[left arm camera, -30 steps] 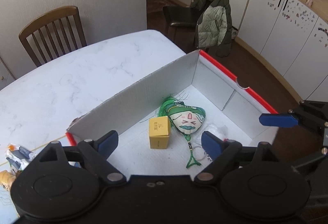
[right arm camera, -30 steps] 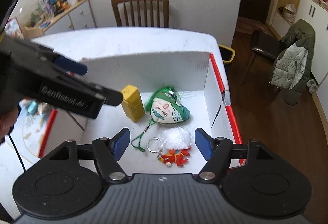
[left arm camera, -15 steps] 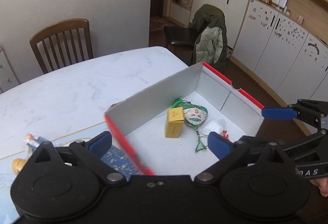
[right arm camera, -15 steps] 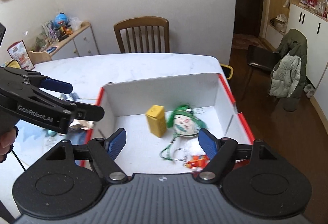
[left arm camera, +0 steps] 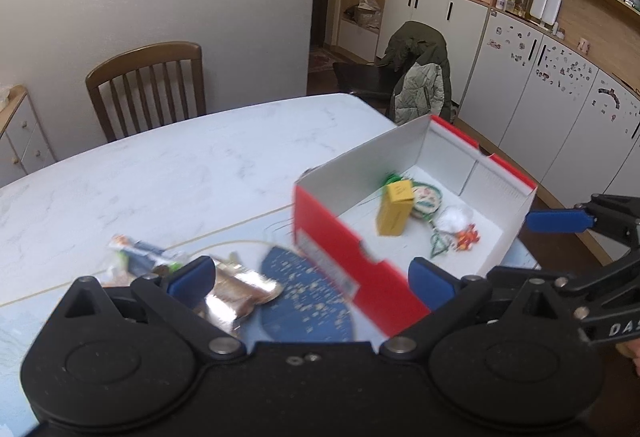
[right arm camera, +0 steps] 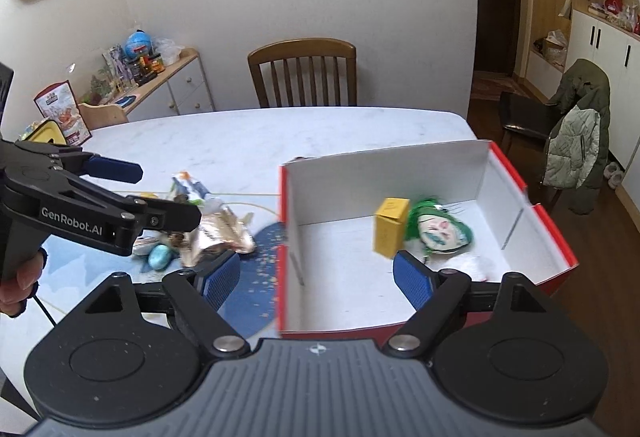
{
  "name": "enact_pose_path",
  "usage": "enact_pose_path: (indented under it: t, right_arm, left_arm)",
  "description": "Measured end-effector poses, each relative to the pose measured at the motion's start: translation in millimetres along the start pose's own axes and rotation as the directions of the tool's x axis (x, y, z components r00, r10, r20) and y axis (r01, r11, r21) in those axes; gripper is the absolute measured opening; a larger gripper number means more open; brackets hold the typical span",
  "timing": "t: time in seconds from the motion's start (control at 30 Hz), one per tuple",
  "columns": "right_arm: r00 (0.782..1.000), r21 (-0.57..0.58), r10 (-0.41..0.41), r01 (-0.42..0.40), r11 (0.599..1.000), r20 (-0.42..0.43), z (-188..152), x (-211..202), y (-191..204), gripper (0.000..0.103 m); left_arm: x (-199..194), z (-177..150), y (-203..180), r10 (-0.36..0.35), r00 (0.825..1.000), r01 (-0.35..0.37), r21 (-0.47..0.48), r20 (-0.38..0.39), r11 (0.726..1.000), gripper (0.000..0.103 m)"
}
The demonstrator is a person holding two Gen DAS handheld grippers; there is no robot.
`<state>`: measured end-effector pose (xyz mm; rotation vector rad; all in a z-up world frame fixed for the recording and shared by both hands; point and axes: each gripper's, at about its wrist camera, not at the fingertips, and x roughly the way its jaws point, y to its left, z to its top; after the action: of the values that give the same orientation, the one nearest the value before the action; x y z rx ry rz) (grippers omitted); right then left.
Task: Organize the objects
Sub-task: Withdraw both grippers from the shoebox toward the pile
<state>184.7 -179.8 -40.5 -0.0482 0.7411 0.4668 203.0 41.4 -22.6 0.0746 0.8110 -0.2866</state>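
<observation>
Red box (yellow carton inside) sits near tabletop right edge; L gripper & R gripper jaws apart, empty.

Marble table: box, blurry wrappers.

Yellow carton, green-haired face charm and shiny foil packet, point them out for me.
Small yellow cardboard carton [right arm camera: 391, 232], right wrist view, front face.
Green-haired face charm [right arm camera: 440, 233], right wrist view, pale face.
Shiny foil packet [right arm camera: 218, 233], right wrist view, crinkled middle.

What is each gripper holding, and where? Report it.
Nothing. The left gripper and the right gripper are both open and empty above the table.
</observation>
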Motion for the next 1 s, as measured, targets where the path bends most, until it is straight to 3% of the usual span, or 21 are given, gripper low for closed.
enact_pose_path:
  t: [0.23,0.53,0.67,1.0]
  right_arm:
    - [1.000,0.021,-0.012,0.013,1.000,-0.018,-5,11,35,0.084]
    - [0.998,0.027,-0.001,0.002,1.000,-0.064,-1,43,83,0.084]
    - [0.996,0.008,0.012,-0.012,1.000,-0.094,3,61,100,0.084]
    - [0.989,-0.021,0.005,-0.008,1.000,-0.145,16,110,128,0.084]
  left_arm:
    - [-6,-25,47,0.077,0.997,-0.077,-0.036,-0.003,0.996,0.103]
    - [-2,-59,106,0.083,0.996,-0.085,-0.103,-0.021,0.991,0.103]
    - [1,-78,129,0.024,1.000,-0.025,-0.145,-0.011,0.989,0.103]
    - [21,-103,165,0.087,0.996,-0.087,-0.238,-0.010,0.967,0.102]
